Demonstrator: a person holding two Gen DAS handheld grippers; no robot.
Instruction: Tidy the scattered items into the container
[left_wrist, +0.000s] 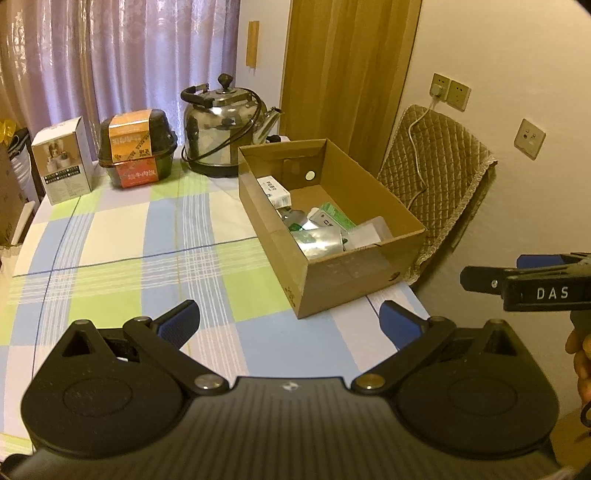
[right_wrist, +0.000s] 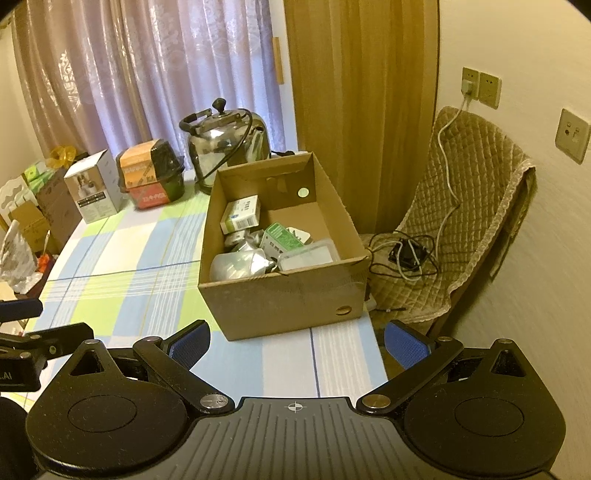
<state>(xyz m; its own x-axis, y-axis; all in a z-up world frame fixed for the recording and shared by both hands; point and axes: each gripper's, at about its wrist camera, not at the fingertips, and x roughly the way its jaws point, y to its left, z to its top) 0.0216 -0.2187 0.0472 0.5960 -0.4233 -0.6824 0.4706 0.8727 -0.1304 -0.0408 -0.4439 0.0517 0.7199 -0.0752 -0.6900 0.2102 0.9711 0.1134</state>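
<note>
Left tool (left_wrist: 290, 321): blue-padded fingers spread wide apart, nothing between them, held above the checked desk (left_wrist: 122, 236). Right tool (right_wrist: 297, 341): likewise fingers wide apart, empty (its side also shows at 3 o'clock in the left wrist view, with a hand (left_wrist: 580, 363) behind it).

Cardboard box (left_wrist: 354, 275) stands on the desk ahead of both tools, apart from them: at about 1 o'clock from the left tool, near 12 o'clock from the right tool (right_wrist: 288, 299). It sits at the desk's right edge.

Inside the box: white carton (right_wrist: 241, 214) toward the far left wall, green-and-white packet (right_wrist: 282, 238) mid-box, silver foil pouches (right_wrist: 238, 264) and a clear plastic case (right_wrist: 308, 254) against the near wall.

Farther, 11 o'clock: steel kettle (left_wrist: 221, 129), black bowl pack with orange sleeve (left_wrist: 136, 147), white carton (left_wrist: 62, 160). At 2 o'clock, off the desk, a quilted chair (right_wrist: 469, 225) with cables on its seat.
</note>
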